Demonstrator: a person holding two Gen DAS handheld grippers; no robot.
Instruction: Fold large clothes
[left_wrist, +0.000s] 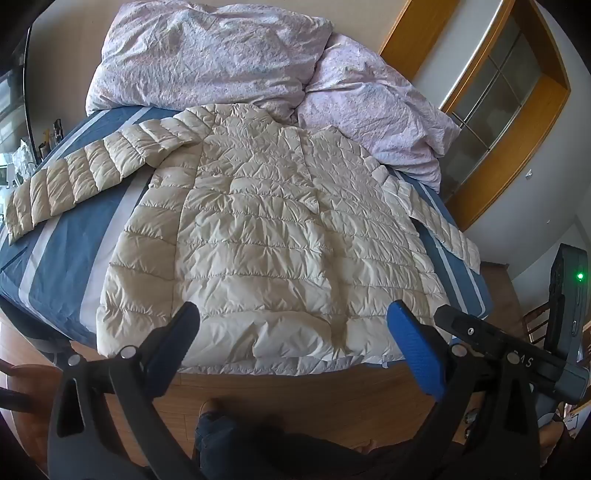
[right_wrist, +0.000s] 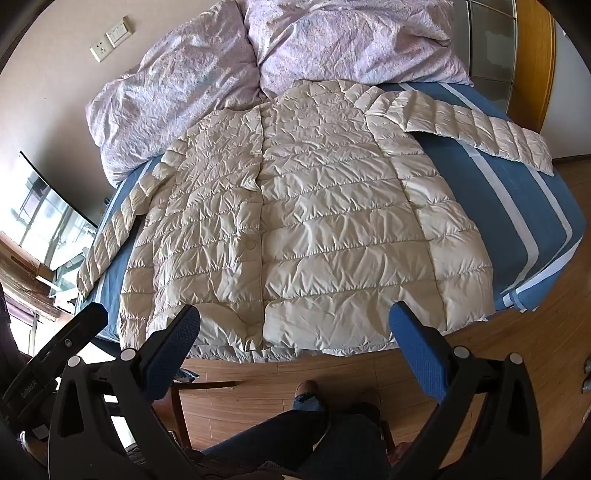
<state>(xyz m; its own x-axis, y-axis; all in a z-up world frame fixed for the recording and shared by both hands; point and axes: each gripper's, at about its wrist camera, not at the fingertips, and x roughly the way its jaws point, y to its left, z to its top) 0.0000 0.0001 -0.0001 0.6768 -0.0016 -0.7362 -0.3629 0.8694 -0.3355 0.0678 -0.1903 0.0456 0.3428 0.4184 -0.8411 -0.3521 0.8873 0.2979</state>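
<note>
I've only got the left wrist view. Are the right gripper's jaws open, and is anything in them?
Observer: The right gripper has its jaws wide open with nothing between them. The jacket hem lies just ahead.
Operator: Is the jacket front up?
Observer: Yes, a snap button shows on its closed front.
Operator: Anything on the wall behind the lilac bedding?
Observer: A socket and a switch plate.
</note>
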